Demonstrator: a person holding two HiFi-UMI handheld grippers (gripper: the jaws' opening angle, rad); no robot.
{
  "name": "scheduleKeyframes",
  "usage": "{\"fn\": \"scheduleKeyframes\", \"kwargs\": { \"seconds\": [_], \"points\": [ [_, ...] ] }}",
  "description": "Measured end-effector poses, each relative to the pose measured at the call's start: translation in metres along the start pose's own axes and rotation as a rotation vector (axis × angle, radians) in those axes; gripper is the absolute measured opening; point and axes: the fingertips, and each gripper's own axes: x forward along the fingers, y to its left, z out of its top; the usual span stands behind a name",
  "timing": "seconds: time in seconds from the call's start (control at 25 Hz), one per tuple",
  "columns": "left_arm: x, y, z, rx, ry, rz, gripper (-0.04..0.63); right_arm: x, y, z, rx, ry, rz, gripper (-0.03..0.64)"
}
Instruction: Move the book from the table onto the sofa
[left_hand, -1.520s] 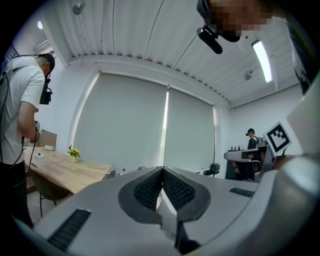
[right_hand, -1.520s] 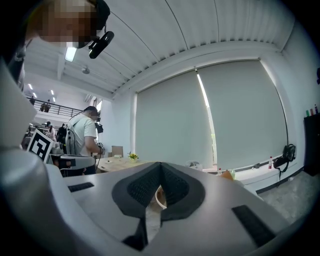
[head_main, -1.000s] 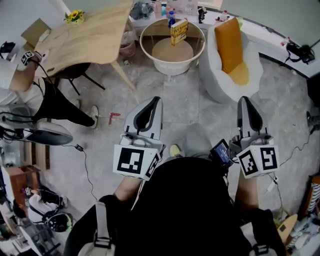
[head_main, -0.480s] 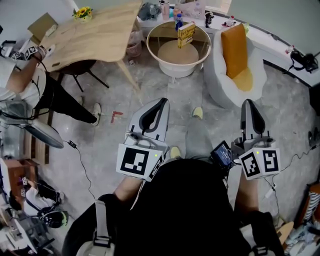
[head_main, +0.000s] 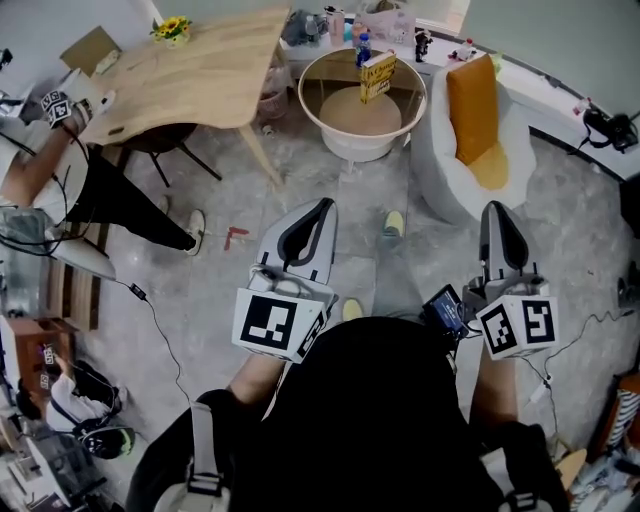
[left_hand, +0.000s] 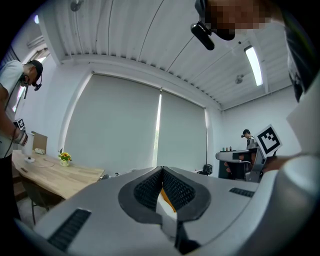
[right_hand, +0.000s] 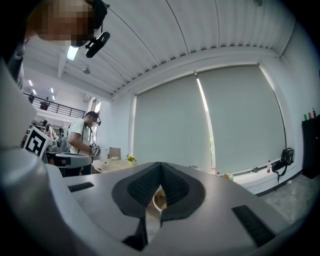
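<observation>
Fingers of left gripper (head_main: 320, 203) and right gripper (head_main: 497, 207) pressed together, holding nothing. Head view: book (head_main: 377, 76) upright on the round table (head_main: 305, 105), beside the sofa (head_main: 445, 175); table has drifted right and a shoe (head_main: 393, 224) has stepped forward, so I judge I am walking in, grasp not begun. Left gripper view: tips meet, empty. Right gripper view: same

Bright, even ceiling light; sharp frames, fisheye bending at edges

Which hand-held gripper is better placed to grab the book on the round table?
Probably left: the left hand-held gripper lines up nearer the book; the right hand-held gripper faces the sofa. Both are shut.
</observation>
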Motion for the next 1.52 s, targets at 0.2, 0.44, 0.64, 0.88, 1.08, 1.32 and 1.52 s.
{"fn": "scheduleKeyframes", "kwargs": {
  "seconds": [0.2,0.44,0.64,0.88,1.08,1.32,1.52],
  "points": [
    [0.005,0.008,-0.004,-0.003,-0.006,0.012,0.012,0.01,-0.003,-0.003,-0.002,0.007,-0.011,0.012],
    [0.018,0.017,-0.001,0.004,-0.003,0.015,0.012,0.026,-0.006,-0.003,-0.01,0.003,0.005,0.012],
    [0.029,0.023,-0.002,0.012,0.001,0.022,0.012,0.039,-0.011,-0.005,-0.013,-0.01,0.022,0.012],
    [0.047,0.027,-0.005,0.011,0.013,0.022,0.012,0.056,-0.022,-0.011,-0.001,-0.001,0.03,0.012],
    [0.061,0.03,-0.01,0.012,0.019,0.026,0.012,0.069,-0.031,-0.016,-0.004,0.006,0.033,0.012],
    [0.086,0.039,-0.011,0.006,0.027,0.034,0.014,0.089,-0.046,-0.019,-0.005,0.024,0.039,0.012],
    [0.112,0.048,-0.012,-0.005,0.038,0.045,0.012,0.113,-0.062,-0.018,-0.008,0.049,0.048,0.012]
  ]
}}
